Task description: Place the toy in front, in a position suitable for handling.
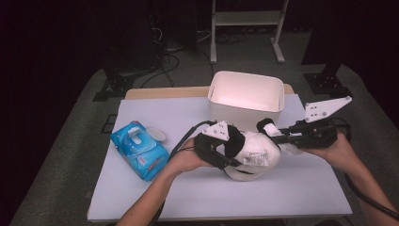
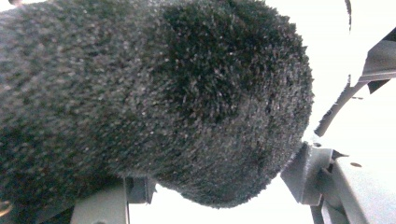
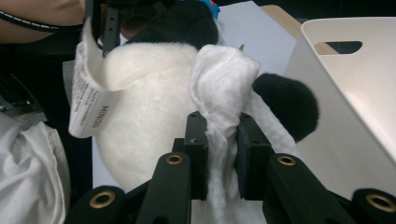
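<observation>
A white plush toy (image 1: pixel 258 151) with black limbs lies near the middle of the table. My left gripper (image 1: pixel 227 149) is shut on one black furry limb (image 2: pixel 163 93), which sits between its jaws (image 2: pixel 205 189). My right gripper (image 1: pixel 276 135) comes in from the right, shut on a white wipe (image 3: pixel 224 88). The wipe (image 1: pixel 270 128) is bunched against the toy's white body (image 3: pixel 144 107), beside another black limb (image 3: pixel 287 105). A printed label (image 3: pixel 88 107) hangs from the toy's side.
A white plastic bin (image 1: pixel 247 94) stands just behind the toy, its wall (image 3: pixel 355 107) close on the right gripper's right. A blue wipe pack (image 1: pixel 139 149) with its lid flipped open lies at the left of the white table (image 1: pixel 211 188).
</observation>
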